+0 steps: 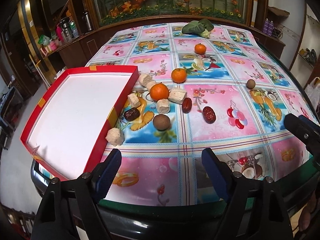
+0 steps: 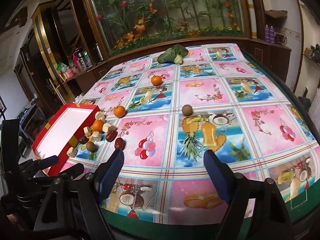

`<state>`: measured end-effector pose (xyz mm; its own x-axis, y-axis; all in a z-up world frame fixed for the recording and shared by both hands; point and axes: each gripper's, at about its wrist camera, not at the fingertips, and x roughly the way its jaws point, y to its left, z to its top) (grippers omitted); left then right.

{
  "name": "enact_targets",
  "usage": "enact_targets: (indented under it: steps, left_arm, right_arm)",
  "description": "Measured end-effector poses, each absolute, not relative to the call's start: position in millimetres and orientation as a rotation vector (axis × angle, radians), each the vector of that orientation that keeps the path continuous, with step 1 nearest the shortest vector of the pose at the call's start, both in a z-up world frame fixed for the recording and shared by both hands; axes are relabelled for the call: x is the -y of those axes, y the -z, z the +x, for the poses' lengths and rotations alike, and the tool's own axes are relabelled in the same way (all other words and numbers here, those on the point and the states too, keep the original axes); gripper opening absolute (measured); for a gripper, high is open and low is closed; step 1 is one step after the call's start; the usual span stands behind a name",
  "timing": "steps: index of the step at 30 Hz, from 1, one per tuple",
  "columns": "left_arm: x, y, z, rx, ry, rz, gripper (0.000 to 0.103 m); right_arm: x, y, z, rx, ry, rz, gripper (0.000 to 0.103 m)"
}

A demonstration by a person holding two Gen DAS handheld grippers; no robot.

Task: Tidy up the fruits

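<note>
The counter (image 1: pixel 210 140) wears a cloth of pink and blue squares printed with fruit, flowers and coconuts, over a green edge. The tray (image 1: pixel 124 98) is red outside with yellow bands and white inside. Three oranges (image 1: pixel 159 92) are bright orange, the dates (image 1: pixel 209 114) dark red, the cubes (image 1: pixel 114 136) pale beige, the leafy vegetable (image 1: pixel 197 26) green.

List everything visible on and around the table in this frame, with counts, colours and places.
Tray: one, red rim, white inside, empty, table's left edge.
Oranges: three, orange, one beside tray, two farther back.
Red dates: three, dark red, near tray.
Brown round fruits: two, one near tray, one mid-table.
Beige cubes: six, along tray's right side.
Leafy vegetable: one, green, far end.
Tablecloth: pink and blue fruit print.
Left claw: open, empty.
Right claw: open, empty.
</note>
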<state>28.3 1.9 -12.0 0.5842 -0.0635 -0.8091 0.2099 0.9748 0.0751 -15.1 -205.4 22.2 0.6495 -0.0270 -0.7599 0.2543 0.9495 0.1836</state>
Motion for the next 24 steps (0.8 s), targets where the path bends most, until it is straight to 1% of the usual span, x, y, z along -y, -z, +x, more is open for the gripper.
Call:
enact_targets:
  steps: [3, 4, 6, 8, 9, 10, 13, 21, 24]
  left_arm:
    - [0, 13, 29, -0.928, 0.152, 0.177, 0.081]
    - [1, 13, 30, -0.928, 0.153, 0.176, 0.081]
    - [2, 14, 32, -0.93, 0.157, 0.177, 0.078]
    - [3, 15, 34, -0.935, 0.157, 0.178, 0.073]
    - [3, 16, 35, -0.939, 0.162, 0.176, 0.071]
    - [3, 16, 37, -0.942, 0.165, 0.176, 0.069]
    - [2, 16, 41, -0.946, 0.178, 0.169, 0.063]
    - [0, 8, 64, -0.953, 0.262, 0.101, 0.062]
    - [0, 5, 77, -0.959, 0.298, 0.087, 0.059]
  right_arm:
    - [204, -19, -10, -0.862, 0.148, 0.292, 0.075]
    - [203, -18, -8, -0.866, 0.145, 0.285, 0.072]
    - [202, -17, -4, -0.872, 0.133, 0.284, 0.069]
    - [202, -15, -1, -0.879, 0.125, 0.287, 0.066]
    - [202, -14, 0, -0.882, 0.122, 0.289, 0.062]
    - [202, -13, 2, -0.887, 0.116, 0.292, 0.061]
    - [203, -9, 7, -0.899, 0.113, 0.29, 0.059]
    - [219, -3, 22, -0.92, 0.118, 0.331, 0.058]
    - [232, -1, 30, -0.929, 0.117, 0.357, 0.058]
